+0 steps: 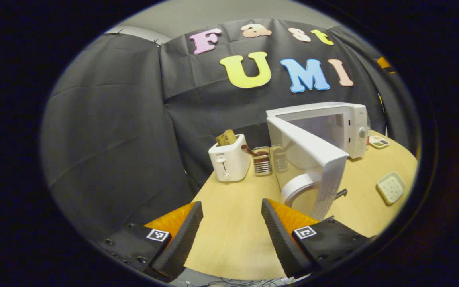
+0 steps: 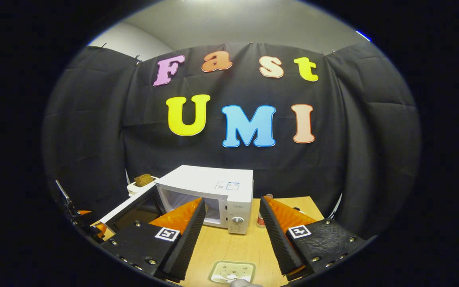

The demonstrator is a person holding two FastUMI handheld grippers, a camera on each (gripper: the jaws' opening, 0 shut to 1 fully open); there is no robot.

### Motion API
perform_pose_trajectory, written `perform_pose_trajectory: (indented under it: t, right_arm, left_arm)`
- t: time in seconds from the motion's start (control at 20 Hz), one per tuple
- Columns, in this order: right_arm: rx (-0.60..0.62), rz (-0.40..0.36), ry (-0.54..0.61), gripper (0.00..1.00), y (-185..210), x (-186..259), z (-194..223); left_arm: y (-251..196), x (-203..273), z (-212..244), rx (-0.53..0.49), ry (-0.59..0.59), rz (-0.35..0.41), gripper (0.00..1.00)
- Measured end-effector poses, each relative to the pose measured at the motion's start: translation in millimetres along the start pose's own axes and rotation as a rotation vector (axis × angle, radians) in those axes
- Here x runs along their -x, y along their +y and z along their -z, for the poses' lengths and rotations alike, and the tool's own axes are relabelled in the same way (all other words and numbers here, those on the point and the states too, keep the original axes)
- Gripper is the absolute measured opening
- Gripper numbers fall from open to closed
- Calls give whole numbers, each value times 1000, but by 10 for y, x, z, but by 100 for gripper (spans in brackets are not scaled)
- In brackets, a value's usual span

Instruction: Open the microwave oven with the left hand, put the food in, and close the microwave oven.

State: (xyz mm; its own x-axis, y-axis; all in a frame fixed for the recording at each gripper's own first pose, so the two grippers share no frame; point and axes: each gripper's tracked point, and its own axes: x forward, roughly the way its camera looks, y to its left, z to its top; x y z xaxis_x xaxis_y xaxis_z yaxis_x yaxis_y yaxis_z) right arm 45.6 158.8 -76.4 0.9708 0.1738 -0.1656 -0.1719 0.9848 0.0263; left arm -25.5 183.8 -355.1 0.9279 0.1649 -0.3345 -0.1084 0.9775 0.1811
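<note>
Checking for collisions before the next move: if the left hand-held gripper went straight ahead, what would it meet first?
Probably bare tabletop, then the metal rack beside the toaster. The open microwave door lies just right of that line; depth is unclear.

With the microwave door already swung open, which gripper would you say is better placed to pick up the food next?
Probably the right gripper: it is open, with the food tray on the table just below its fingers and the microwave cavity beyond. The left gripper, also open, sits beside the open door.
</note>
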Motion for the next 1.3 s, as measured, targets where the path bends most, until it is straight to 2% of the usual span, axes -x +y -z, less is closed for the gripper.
perform_pose_trajectory:
  t: [0.05,0.1,0.3,0.75,0.9,1.0,1.3]
  right_arm:
    - [4,7,-1,84,-28,19,-1]
    - [6,13,-2,84,-48,28,-10]
    - [-19,17,12,84,-99,82,64]
    - [-44,57,61,84,-491,236,248]
    - [-44,78,63,84,-668,311,261]
    - [-57,93,72,84,-784,352,288]
    - [-68,155,94,84,-1178,509,375]
  left_arm:
    - [-26,-4,-23,-8,-7,5,100]
    - [-54,-5,-39,-16,-10,11,96]
    - [-269,71,-101,-35,-21,53,95]
    - [-1472,222,-421,-86,-76,237,95]
    - [-1859,166,-495,-98,-76,291,100]
    - [-2090,133,-609,-120,-92,319,98]
    - [-2598,-123,-856,-117,-117,372,100]
